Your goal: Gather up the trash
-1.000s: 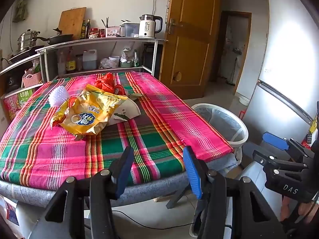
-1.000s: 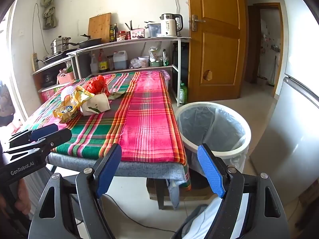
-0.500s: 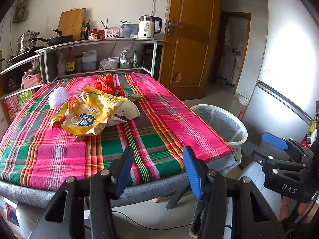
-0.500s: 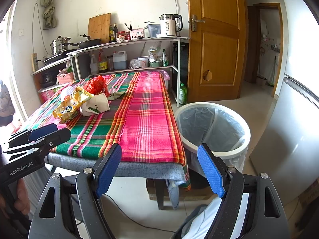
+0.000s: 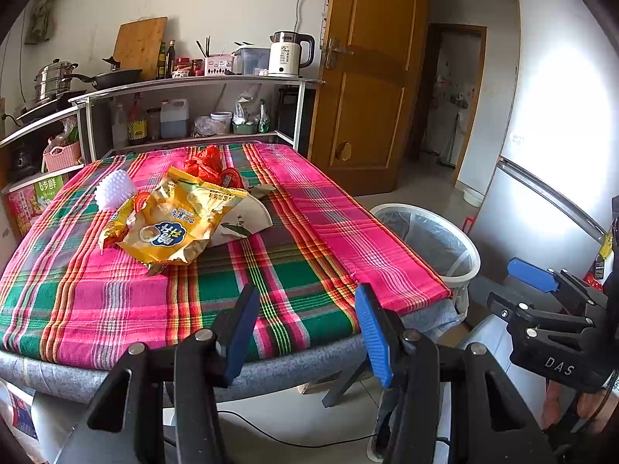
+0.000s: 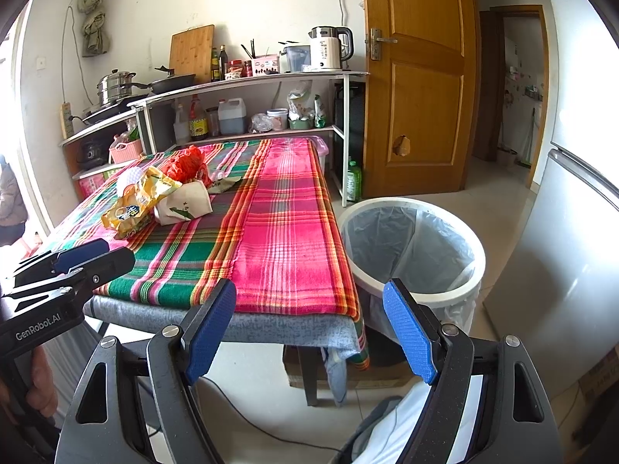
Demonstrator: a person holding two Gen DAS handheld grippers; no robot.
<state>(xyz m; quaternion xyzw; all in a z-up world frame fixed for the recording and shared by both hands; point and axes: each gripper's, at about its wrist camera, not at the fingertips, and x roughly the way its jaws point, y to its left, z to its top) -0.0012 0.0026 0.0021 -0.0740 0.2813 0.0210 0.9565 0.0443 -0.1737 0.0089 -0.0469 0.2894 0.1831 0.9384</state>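
Note:
A heap of trash lies on the plaid-covered table [image 5: 116,309]: a yellow snack bag [image 5: 174,224], a white paper box [image 5: 243,220], a red plastic bag [image 5: 205,164] and a white foam net [image 5: 114,189]. The heap also shows in the right wrist view, with the snack bag [image 6: 135,203] and the box [image 6: 185,203]. A white bin with a clear liner [image 5: 429,239] stands on the floor right of the table [image 6: 414,247]. My left gripper [image 5: 305,326] is open and empty at the table's near edge. My right gripper [image 6: 309,326] is open and empty, in front of the table corner and bin.
A shelf unit [image 5: 193,81] with a kettle [image 5: 290,54], pots and bottles stands behind the table. A wooden door [image 5: 371,77] and a silver fridge [image 5: 561,135] are to the right. A cable [image 6: 251,421] runs on the floor under the table.
Almost nothing has moved. Both views have shifted very slightly; both grippers stay open and empty.

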